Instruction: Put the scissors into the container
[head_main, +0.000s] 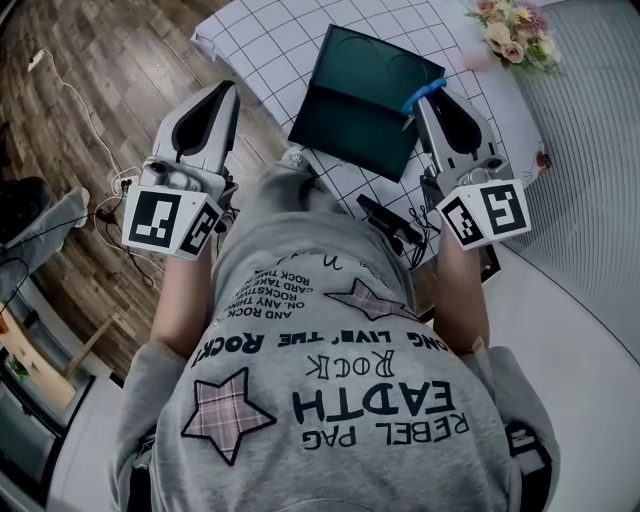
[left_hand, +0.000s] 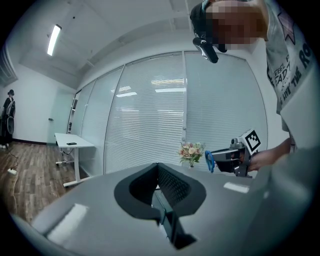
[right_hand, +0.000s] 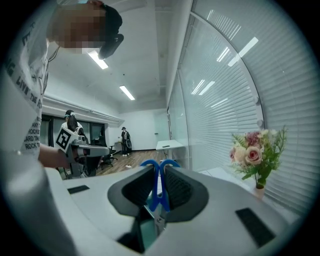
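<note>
The blue scissors (head_main: 424, 97) are clamped between the jaws of the right gripper (head_main: 430, 104), in the air just above the right rim of the dark container (head_main: 355, 95). Their long axis runs along the jaws, handles forward. The container lies just to the left, open, on the desk (head_main: 270, 40), with free room around. The left gripper (head_main: 224, 92), jaws together and empty, hangs past the desk's left edge, farther off.

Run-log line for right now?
right gripper: shut on blue scissors | left gripper: shut, empty | dark container: on checked cloth, scissors not yet inside
</note>
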